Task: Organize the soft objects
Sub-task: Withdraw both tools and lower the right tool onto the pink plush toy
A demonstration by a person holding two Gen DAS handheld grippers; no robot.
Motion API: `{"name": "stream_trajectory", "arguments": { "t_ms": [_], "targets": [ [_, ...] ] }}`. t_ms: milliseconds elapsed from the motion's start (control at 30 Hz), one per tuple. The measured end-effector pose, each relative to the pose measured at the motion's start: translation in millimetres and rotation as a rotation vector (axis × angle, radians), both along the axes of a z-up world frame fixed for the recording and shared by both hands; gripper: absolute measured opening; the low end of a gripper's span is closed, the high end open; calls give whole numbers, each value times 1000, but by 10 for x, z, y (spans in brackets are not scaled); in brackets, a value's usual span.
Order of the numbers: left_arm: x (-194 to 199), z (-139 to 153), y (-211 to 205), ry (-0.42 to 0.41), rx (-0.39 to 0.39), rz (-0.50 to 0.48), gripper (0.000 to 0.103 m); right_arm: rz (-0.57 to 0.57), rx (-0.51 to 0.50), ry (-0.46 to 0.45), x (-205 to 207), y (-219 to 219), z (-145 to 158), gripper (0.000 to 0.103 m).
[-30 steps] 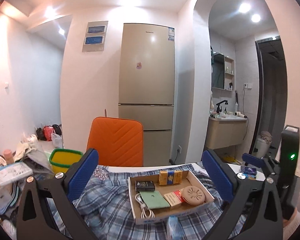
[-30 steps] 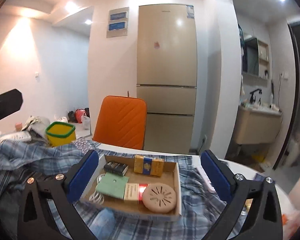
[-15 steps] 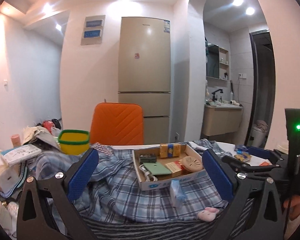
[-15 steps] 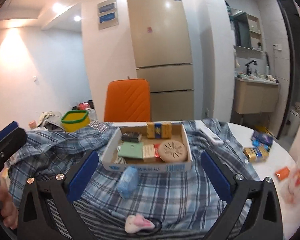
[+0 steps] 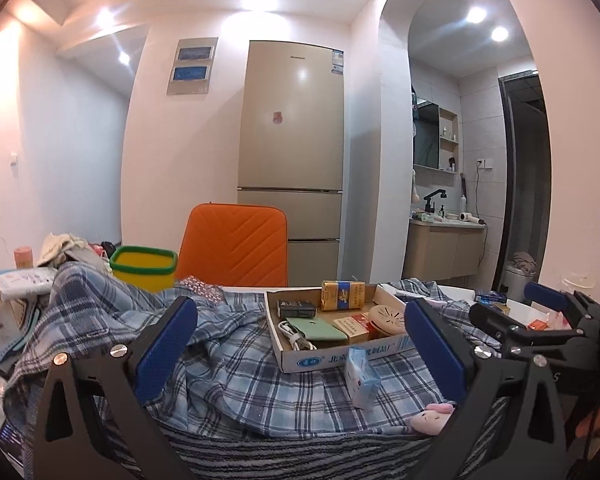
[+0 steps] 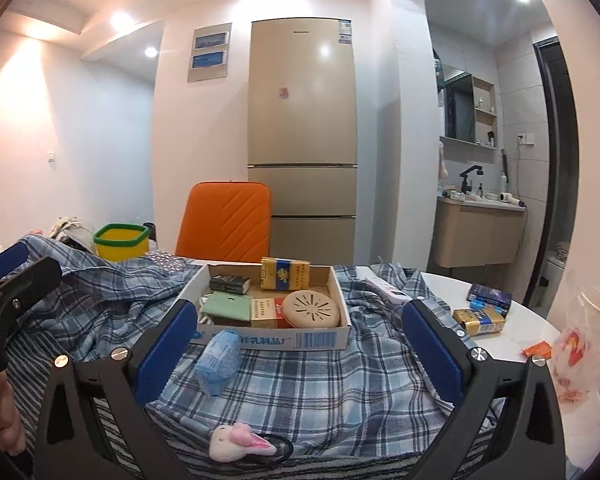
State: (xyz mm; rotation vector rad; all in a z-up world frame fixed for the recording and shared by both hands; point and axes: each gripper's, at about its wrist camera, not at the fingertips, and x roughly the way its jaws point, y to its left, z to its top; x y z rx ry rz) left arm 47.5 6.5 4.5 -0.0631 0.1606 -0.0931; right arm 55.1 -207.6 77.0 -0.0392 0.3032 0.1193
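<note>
A blue plaid shirt (image 5: 236, 364) (image 6: 324, 380) lies rumpled over the table, on a striped cloth (image 6: 40, 344). A light-blue tissue pack (image 5: 362, 376) (image 6: 220, 354) and a small pink plush hair tie (image 5: 430, 420) (image 6: 240, 442) lie on the shirt near the front. My left gripper (image 5: 300, 348) is open and empty above the shirt. My right gripper (image 6: 300, 348) is open and empty above the tissue pack and plush. The right gripper also shows at the right in the left wrist view (image 5: 548, 320).
A cardboard box (image 5: 340, 354) (image 6: 276, 338) with cigarette packs, a green wallet and a round beige disc sits on the shirt. Behind stand a yellow-green tub (image 6: 120, 240), an orange chair (image 6: 228, 220) and a fridge. Small packs (image 6: 480, 318) and a plastic bag (image 6: 584, 336) lie at right.
Both grippers have pulled back from the box, and more of the shirt, the tissue pack and the plush now show in front. Both stay open.
</note>
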Motion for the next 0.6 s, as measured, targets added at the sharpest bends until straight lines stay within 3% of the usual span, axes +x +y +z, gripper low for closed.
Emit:
{"name": "stream_trajectory", "arguments": {
  "t_ms": [200,433,533,600],
  "targets": [
    [3,-49,-103,11,44,-13,103,-4,-39,-48,-121,72,-6,103],
    [67,-68,-124,59,50,-40,103,93,-110,42,-7,246,-58,103],
    [140,-89,-133,127,45,-79,103,114,-98,121,94,238,-63,103],
    [113,-86,-124,122,41,-57,103,118,-79,197,186,199,-91,96]
  ]
}}
